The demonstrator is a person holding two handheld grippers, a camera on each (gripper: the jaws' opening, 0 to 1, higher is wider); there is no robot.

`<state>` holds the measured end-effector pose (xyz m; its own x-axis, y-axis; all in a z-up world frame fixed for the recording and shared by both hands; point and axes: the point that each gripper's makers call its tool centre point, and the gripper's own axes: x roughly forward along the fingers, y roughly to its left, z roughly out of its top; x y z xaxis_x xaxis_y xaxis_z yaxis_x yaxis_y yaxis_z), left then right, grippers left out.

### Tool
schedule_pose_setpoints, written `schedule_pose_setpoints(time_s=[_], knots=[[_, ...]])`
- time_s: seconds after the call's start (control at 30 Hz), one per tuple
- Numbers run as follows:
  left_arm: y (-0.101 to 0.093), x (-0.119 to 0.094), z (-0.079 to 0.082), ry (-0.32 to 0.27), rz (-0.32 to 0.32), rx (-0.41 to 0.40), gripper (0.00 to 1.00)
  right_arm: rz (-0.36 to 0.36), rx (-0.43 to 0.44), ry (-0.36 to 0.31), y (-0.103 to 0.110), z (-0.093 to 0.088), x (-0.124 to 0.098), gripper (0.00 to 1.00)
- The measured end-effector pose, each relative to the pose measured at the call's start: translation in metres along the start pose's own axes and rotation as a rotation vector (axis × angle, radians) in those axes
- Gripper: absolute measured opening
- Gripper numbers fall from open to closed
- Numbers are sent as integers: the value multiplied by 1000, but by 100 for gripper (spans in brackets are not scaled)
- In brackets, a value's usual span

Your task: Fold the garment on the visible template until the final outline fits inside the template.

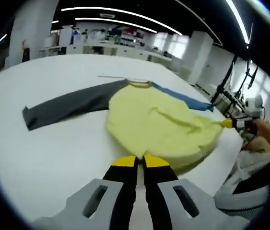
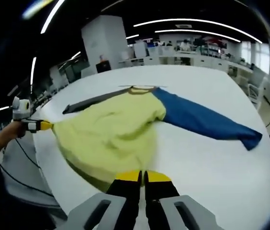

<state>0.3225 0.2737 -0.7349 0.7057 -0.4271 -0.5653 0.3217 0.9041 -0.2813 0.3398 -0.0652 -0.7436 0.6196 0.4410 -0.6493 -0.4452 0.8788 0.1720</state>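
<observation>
Jaws of both the left gripper point(image 1: 140, 161) and right gripper point(image 2: 142, 176) are closed, each pinching the hem of the yellow knit sweater with grey and blue sleeves point(image 1: 159, 122), spread flat on the white desk point(image 1: 53, 148), probably to tension it before folding.

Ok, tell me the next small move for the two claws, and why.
Probably lift both claws slightly, together, and start carrying the hem toward the brown collar. The left claw and right claw each look shut on a hem corner of the yellow-bodied shirt, which lies unfolded on the white table, grey sleeve and blue sleeve spread out.
</observation>
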Motion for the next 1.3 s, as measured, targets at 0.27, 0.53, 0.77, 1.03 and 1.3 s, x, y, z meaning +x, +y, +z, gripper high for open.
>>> schedule_pose_setpoints(time_s=[0.27, 0.53, 0.77, 1.03, 1.3], knots=[[0, -9, -13, 25, 23, -70, 1, -31, -27, 8, 15, -16, -13, 0], [4, -12, -38, 88, 48, -103, 1, -47, 17, 29, 22, -38, -17, 0], [6, -12, -62, 159, 69, -112, 1, -62, 41, 61, 22, -56, -16, 0], [11, -11, -79, 214, 106, -57, 1, -69, 70, 87, 21, -68, -15, 0], [18, -10, -82, 221, 127, -14, 0, -68, 76, 116, 22, -75, -14, 0]])
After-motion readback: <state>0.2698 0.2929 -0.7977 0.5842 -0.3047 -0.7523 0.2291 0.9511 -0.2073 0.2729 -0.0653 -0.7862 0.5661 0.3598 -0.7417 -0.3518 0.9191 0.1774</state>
